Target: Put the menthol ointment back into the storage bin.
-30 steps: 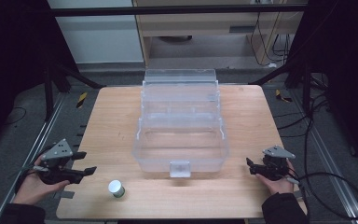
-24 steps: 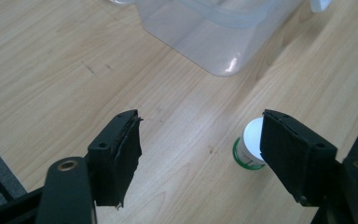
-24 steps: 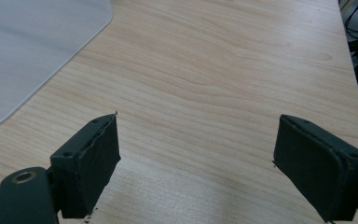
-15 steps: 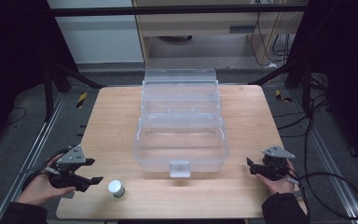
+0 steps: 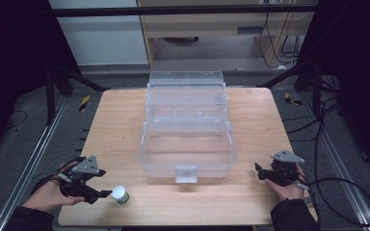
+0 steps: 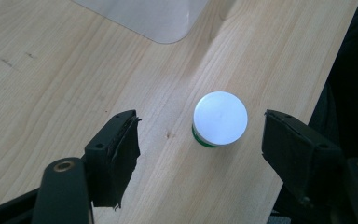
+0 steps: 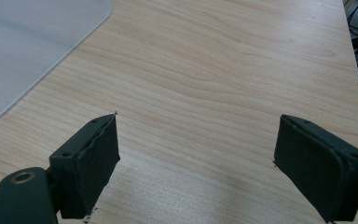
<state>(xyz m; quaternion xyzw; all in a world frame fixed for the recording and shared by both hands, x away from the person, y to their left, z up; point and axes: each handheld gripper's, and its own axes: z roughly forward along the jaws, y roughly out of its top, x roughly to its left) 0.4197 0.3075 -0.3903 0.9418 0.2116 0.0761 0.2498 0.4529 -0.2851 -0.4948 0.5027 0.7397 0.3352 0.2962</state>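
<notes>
Since a second ago my left claw (image 5: 107,193) has slid in from the table's left edge toward the small round jar with the white lid and green band (image 5: 121,194), and its jaws have just been opening, with nothing pressed between them yet. My right claw (image 5: 258,173) has not budged.

From the high view, the jar stands upright near the front edge of the light wooden table (image 5: 125,120), left of the clear plastic tiered storage box (image 5: 187,130) that sits open in the middle. My left claw's tips are just beside the jar, coming at it from the left. I keep the claw low and level so the jaws can pass on either side of the jar's body. My right claw rests at the front right, well apart from the box, waiting where it will not get in the way.

In the left gripper view, the jar (image 6: 220,118) stands between my two black jaws but closer to the right one, touching neither. The jaws stand wide so the lid clears them. I judge I should move a little further in and centre the jar before closing.

In the right gripper view, my right claw (image 7: 196,163) is spread wide over bare wood, holding nothing, with a corner of the clear box (image 7: 32,46) at the upper left.
</notes>
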